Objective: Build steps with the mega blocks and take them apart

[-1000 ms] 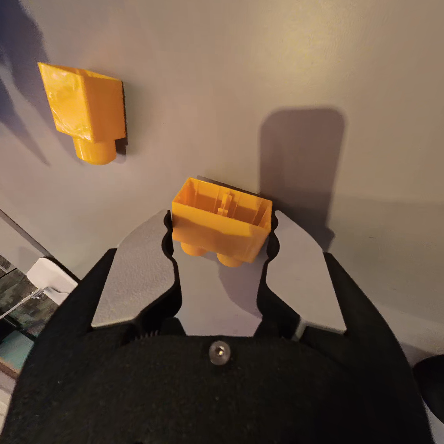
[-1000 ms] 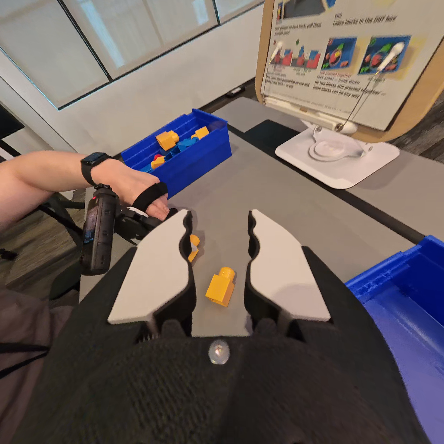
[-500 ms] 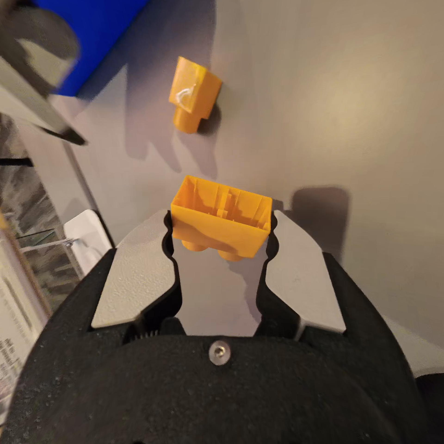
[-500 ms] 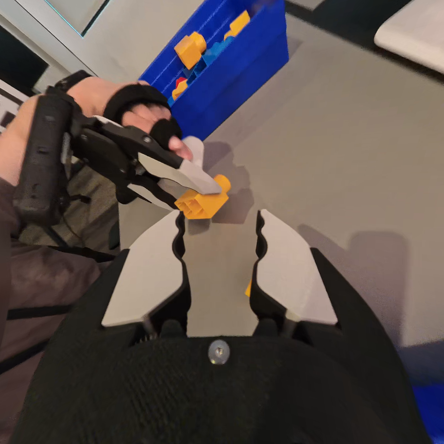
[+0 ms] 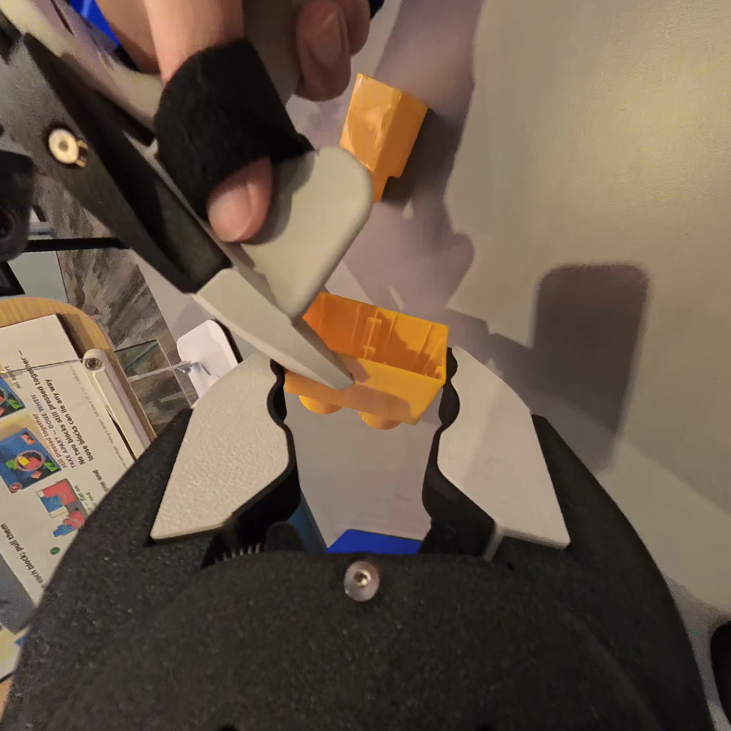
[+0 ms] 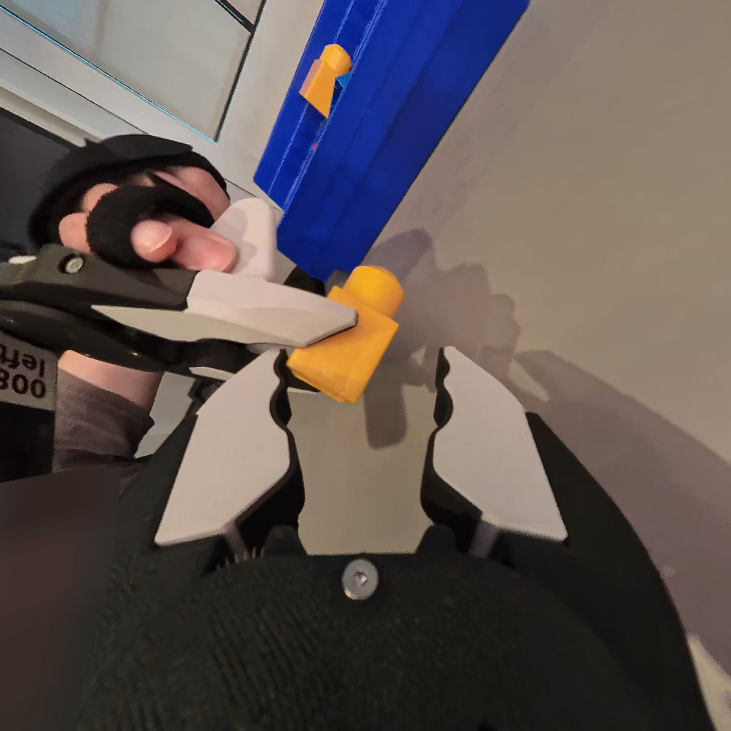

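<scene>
— Where do we have the two-stud orange block (image 5: 379, 372)?

— We hold it off the grey table (image 5: 593, 138), pinched between the fingertips of our left gripper (image 5: 362, 381). Its hollow underside faces away from the left wrist camera and its two studs point back towards the gripper body. In the right wrist view the same block (image 6: 348, 352) shows sideways, one stud towards the blue bin.

— And our right gripper?

— Its jaws stand wide apart with nothing between them (image 6: 360, 375). The held block sits just ahead of its left fingertip, a little off to that side and not inside the gap. From the left wrist view, the right gripper (image 5: 316, 324) comes in from the upper left, one grey finger (image 5: 277, 340) lying across the near corner of the block; whether it truly touches we cannot tell through the blur. A hand (image 5: 237, 118) with a black strap over one finger grips that tool.

— What else do we see nearby?

— A second orange block (image 5: 381, 130), single-stud, lies on its side on the table beyond the held one, partly behind the right gripper. Farther out, a blue bin (image 6: 395, 138) stands on the table with another orange block (image 6: 326, 77) showing at its rim. At the left edge of the left wrist view stands an instruction board (image 5: 43, 435) with pictures, on a white stand.
</scene>
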`<move>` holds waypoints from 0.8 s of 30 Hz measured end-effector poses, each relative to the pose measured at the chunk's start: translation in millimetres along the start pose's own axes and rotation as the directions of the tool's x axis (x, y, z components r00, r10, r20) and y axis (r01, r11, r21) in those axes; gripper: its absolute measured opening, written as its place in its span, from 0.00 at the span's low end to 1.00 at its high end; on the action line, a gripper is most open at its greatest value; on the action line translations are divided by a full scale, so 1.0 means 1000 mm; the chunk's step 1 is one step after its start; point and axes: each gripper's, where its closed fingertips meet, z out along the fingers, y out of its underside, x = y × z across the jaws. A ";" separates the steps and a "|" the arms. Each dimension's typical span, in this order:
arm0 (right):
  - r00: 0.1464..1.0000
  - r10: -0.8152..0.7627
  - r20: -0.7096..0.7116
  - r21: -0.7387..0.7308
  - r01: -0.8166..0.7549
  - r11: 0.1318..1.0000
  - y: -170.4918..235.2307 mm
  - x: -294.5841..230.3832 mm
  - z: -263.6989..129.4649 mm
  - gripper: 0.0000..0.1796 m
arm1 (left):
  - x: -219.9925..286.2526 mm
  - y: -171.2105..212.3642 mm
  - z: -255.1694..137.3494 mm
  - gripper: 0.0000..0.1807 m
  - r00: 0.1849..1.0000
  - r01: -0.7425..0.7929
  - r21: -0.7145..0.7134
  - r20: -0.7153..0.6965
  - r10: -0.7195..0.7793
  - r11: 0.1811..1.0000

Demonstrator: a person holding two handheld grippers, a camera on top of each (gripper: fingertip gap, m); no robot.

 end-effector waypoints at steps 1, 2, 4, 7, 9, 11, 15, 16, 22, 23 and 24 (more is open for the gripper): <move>0.999 0.018 0.040 -0.004 -0.018 1.000 0.001 -0.003 0.001 0.36 | -0.001 0.001 0.002 0.42 1.000 -0.007 -0.017 -0.002 0.007 1.000; 0.996 0.037 0.075 -0.006 -0.037 0.999 0.001 -0.006 0.002 0.29 | -0.002 0.002 0.004 0.42 1.000 -0.011 -0.032 0.001 0.011 0.999; 0.994 0.040 0.099 -0.008 -0.040 0.999 0.000 -0.005 0.001 0.25 | -0.003 0.002 0.006 0.43 1.000 0.006 -0.042 -0.003 -0.007 0.999; 0.989 0.041 0.143 0.021 -0.044 0.999 -0.006 -0.005 -0.004 0.24 | -0.017 0.002 0.004 0.48 0.994 0.093 -0.022 0.052 -0.092 0.995; 0.987 0.025 0.156 0.062 -0.035 0.997 -0.013 -0.005 -0.011 0.24 | -0.031 0.006 -0.003 0.51 0.975 0.199 0.014 0.094 -0.200 0.980; 0.984 0.007 0.175 0.126 -0.029 0.992 -0.024 -0.007 -0.021 0.24 | -0.047 0.007 -0.015 0.51 0.934 0.318 0.112 0.134 -0.331 0.941; 0.978 -0.080 0.193 0.281 0.023 0.959 -0.047 -0.014 -0.044 0.24 | -0.079 0.018 -0.045 0.54 0.756 0.560 0.351 0.152 -0.636 0.750; 0.972 -0.114 0.205 0.327 0.042 0.944 -0.053 -0.019 -0.050 0.24 | -0.083 0.020 -0.052 0.54 0.698 0.614 0.414 0.114 -0.707 0.672; 0.896 -0.397 0.199 0.562 0.228 0.795 -0.071 -0.058 -0.076 0.24 | -0.087 -0.003 -0.074 0.38 0.390 0.764 0.644 -0.403 -0.828 0.046; 0.879 -0.441 0.180 0.582 0.266 0.768 -0.071 -0.063 -0.077 0.24 | -0.088 -0.007 -0.076 0.36 0.350 0.767 0.639 -0.483 -0.802 -0.051; 0.860 -0.482 0.169 0.596 0.301 0.744 -0.069 -0.069 -0.078 0.24 | -0.090 -0.011 -0.080 0.34 0.326 0.764 0.629 -0.566 -0.758 -0.141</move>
